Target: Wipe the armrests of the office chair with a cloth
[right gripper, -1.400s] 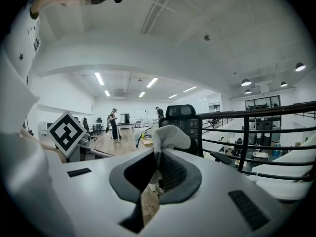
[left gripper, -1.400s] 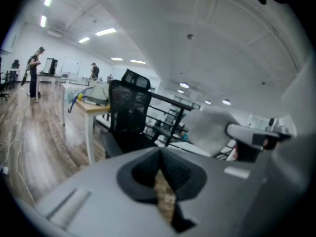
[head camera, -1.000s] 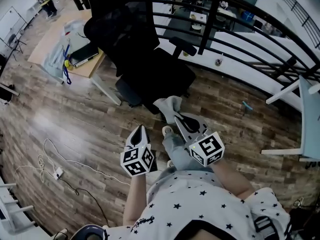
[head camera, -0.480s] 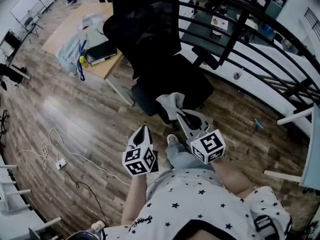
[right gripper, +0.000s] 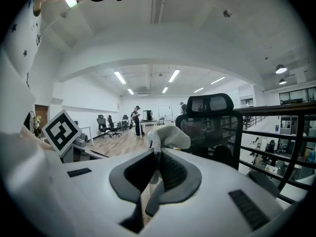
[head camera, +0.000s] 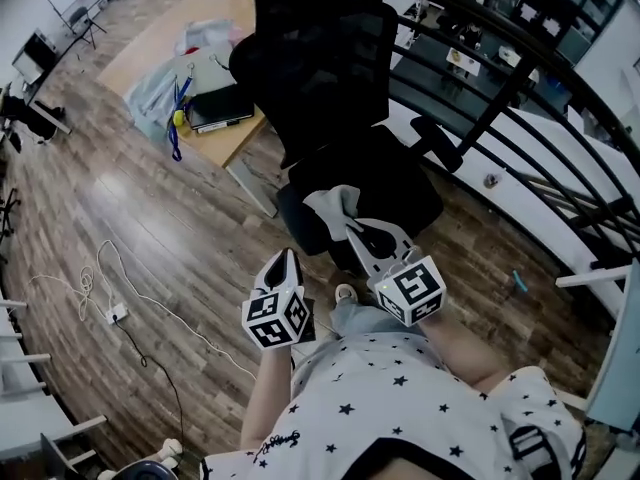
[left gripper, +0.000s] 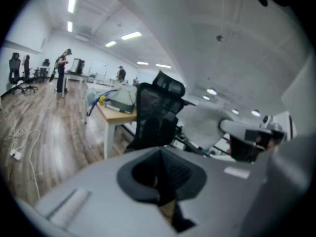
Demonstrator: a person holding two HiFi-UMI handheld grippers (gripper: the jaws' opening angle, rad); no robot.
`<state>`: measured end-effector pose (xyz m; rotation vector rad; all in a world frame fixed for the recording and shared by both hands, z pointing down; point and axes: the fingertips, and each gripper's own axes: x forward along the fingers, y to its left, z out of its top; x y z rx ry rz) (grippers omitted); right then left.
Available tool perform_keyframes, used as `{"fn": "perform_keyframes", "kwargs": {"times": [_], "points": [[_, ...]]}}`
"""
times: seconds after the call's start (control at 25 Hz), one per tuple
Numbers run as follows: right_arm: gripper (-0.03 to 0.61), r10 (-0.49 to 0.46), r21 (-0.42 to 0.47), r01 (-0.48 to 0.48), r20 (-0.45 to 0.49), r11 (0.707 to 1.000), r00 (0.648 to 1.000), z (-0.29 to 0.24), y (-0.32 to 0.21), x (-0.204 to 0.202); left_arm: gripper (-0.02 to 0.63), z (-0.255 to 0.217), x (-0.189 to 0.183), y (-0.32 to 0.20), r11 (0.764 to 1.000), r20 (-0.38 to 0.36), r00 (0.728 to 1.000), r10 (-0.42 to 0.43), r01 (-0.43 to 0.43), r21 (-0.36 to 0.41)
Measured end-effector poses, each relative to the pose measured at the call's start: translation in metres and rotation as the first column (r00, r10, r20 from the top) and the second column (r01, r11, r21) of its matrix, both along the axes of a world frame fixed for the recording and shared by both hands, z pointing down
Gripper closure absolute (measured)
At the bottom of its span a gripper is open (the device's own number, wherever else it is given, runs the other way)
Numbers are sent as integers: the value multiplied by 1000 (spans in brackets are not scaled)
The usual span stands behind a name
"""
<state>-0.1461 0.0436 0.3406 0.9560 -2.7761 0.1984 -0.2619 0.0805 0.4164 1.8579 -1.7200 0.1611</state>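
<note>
The black office chair stands just ahead of me, its seat facing me, and one armrest shows on its right side. My right gripper is shut on a pale grey cloth, which hangs over the front edge of the seat. In the right gripper view the cloth bunches above the closed jaws, with the chair behind it. My left gripper is lower left of the seat, above the floor, shut with nothing in it. The chair appears ahead in the left gripper view.
A wooden desk with bags and a dark notebook stands left of the chair. A black railing curves behind and to the right. Cables and a power strip lie on the wood floor at left. People stand far off.
The chair has come closer and more central in the head view. The cloth in the right gripper now overlaps the seat's front edge. Both grippers keep their grip states.
</note>
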Motion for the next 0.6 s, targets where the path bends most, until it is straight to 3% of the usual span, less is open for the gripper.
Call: {"fn": "perform_keyframes", "kwargs": {"times": [0.6], "points": [[552, -133, -32, 133, -22, 991, 991, 30, -71, -38, 609, 18, -36, -47, 987, -9, 988, -157, 157, -28]]}}
